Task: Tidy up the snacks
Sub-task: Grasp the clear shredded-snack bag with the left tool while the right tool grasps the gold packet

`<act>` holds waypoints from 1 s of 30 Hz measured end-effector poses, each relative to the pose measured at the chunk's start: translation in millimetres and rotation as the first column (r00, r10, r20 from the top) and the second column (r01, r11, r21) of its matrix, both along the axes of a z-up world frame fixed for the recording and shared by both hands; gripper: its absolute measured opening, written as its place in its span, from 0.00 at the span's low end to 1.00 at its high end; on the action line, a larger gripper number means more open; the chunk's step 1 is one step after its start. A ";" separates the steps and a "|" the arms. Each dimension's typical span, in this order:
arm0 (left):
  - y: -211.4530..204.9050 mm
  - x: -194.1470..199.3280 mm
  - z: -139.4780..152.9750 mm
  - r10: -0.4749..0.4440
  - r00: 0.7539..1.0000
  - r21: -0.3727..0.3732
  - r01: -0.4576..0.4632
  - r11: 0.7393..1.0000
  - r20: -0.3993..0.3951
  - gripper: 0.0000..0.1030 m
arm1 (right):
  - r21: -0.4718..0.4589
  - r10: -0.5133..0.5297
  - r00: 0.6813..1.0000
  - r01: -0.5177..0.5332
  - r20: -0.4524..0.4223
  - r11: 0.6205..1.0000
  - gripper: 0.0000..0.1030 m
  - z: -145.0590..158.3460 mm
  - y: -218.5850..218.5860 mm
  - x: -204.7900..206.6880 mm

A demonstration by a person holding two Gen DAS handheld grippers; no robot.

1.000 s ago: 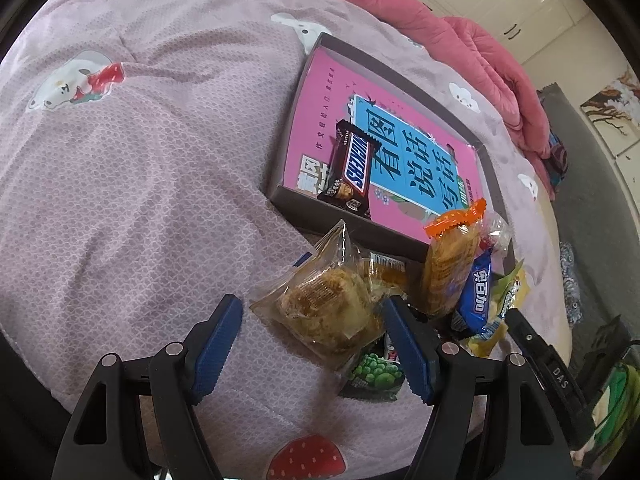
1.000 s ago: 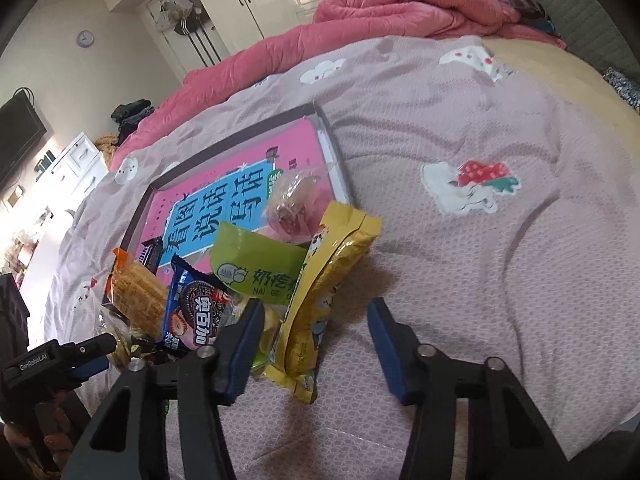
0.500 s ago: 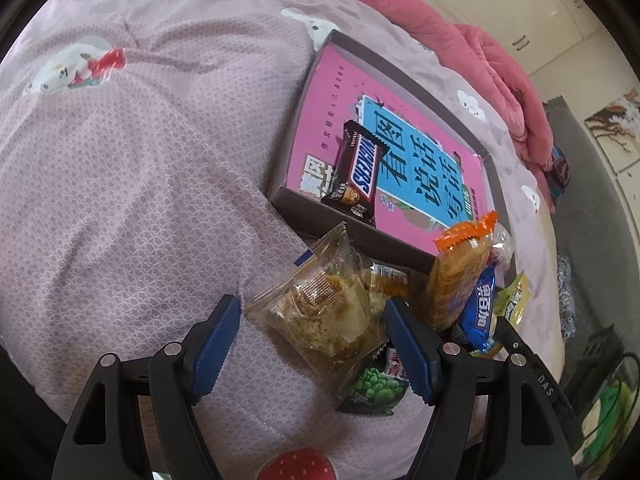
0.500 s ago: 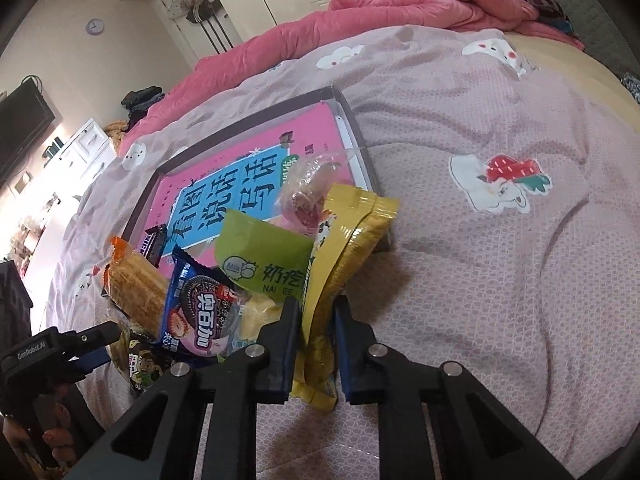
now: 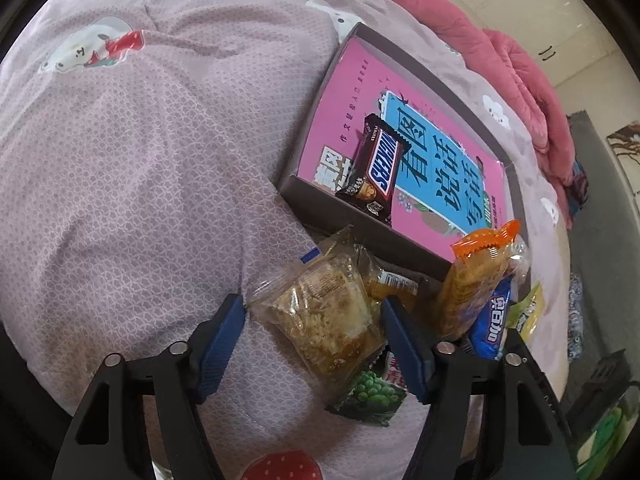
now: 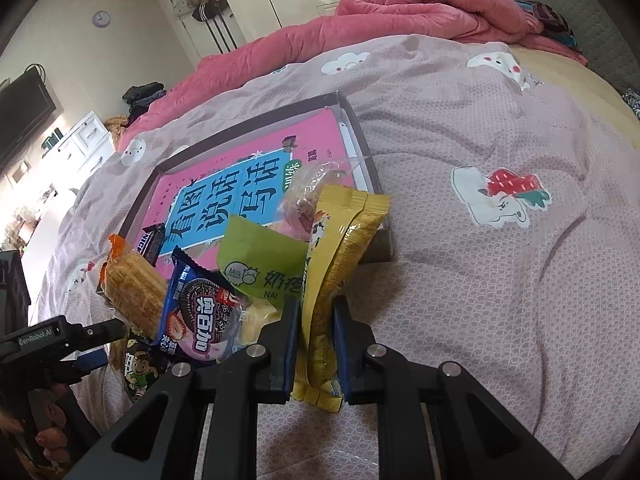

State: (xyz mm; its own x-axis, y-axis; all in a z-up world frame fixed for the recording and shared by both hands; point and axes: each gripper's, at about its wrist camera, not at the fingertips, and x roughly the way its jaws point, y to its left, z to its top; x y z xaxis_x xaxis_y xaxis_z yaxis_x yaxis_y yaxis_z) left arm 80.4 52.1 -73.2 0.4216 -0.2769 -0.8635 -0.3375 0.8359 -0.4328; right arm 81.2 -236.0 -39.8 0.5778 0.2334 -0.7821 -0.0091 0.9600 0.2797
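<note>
Right wrist: right gripper [image 6: 314, 344] pinches yellow packet [image 6: 340, 264]; left gripper [image 5: 314, 334] spread around pastry [image 5: 328, 316]

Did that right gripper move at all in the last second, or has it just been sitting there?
Yes. The right gripper closed its jaws onto the yellow snack packet, which stays leaning against the tray.

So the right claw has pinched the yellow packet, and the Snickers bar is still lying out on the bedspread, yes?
Not quite. The right gripper is shut on the yellow packet, but the Snickers bar lies inside the grey tray, on the pink book, as the left wrist view shows.
</note>
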 end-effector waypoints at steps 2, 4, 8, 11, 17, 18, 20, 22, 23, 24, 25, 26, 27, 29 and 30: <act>1.5 -0.8 0.3 -0.001 1.000 -0.002 0.001 1.000 0.006 0.65 | 0.001 -0.006 1.000 0.006 0.005 1.000 0.16 1.5 -0.5 -0.6; 2.0 -2.1 1.6 -0.012 1.000 0.002 0.012 1.000 0.016 0.63 | 0.001 -0.007 1.000 0.007 0.015 1.000 0.15 3.8 -1.0 -1.4; 2.2 -7.3 7.8 -0.037 0.999 0.013 0.037 0.999 0.036 0.57 | -0.002 -0.002 0.999 0.002 0.044 1.000 0.14 11.7 -0.9 -6.3; 3.2 -11.4 14.9 -0.051 0.997 0.015 0.051 0.999 0.056 0.56 | -0.003 -0.001 0.997 0.001 0.075 1.000 0.13 19.1 -2.3 -11.3; 3.8 -15.1 30.6 -0.063 0.992 0.037 0.060 0.998 0.106 0.55 | -0.005 0.012 0.990 -0.011 0.137 1.000 0.12 32.4 -1.1 -15.5; 3.7 -16.4 33.0 -0.065 0.992 0.042 0.060 0.997 0.112 0.55 | -0.011 0.014 0.988 -0.013 0.151 1.000 0.12 35.1 -0.2 -16.5; 3.1 -16.9 37.6 -0.069 0.990 0.049 0.064 0.997 0.126 0.55 | -0.015 0.021 0.985 -0.018 0.173 1.000 0.12 39.4 0.4 -18.0; 4.9 -18.9 40.3 -0.070 0.989 0.049 0.064 0.997 0.132 0.55 | -0.018 0.027 0.981 -0.024 0.190 1.000 0.12 43.3 1.0 -18.4; 4.8 -19.3 40.8 -0.069 0.989 0.050 0.063 0.997 0.133 0.55 | -0.021 0.030 0.980 -0.026 0.196 0.999 0.12 44.7 1.5 -18.4; 5.1 -20.2 40.9 -0.067 0.989 0.046 0.062 0.997 0.132 0.55 | -0.019 0.033 0.979 -0.030 0.203 0.999 0.12 46.1 1.7 -18.4; 6.1 -21.4 41.3 -0.066 0.989 0.042 0.061 0.997 0.133 0.55 | -0.015 0.035 0.978 -0.032 0.206 0.999 0.12 46.9 1.8 -18.1; 6.4 -22.2 41.9 -0.066 0.989 0.038 0.062 0.997 0.132 0.55 | -0.011 0.038 0.977 -0.036 0.210 0.999 0.12 48.0 1.9 -18.0; 7.3 -23.1 42.9 -0.064 0.989 0.031 0.060 0.998 0.134 0.55 | -0.014 0.040 0.976 -0.038 0.216 0.999 0.12 49.2 2.4 -17.7; 8.6 -24.2 45.7 -0.066 0.988 0.018 0.064 0.998 0.142 0.37 | -0.018 0.043 0.974 -0.040 0.223 0.999 0.12 50.6 3.3 -17.0; 8.1 -24.5 47.6 -0.074 0.987 0.026 0.070 0.997 0.143 0.38 | -0.015 0.043 0.973 -0.041 0.225 0.999 0.12 51.4 3.6 -16.8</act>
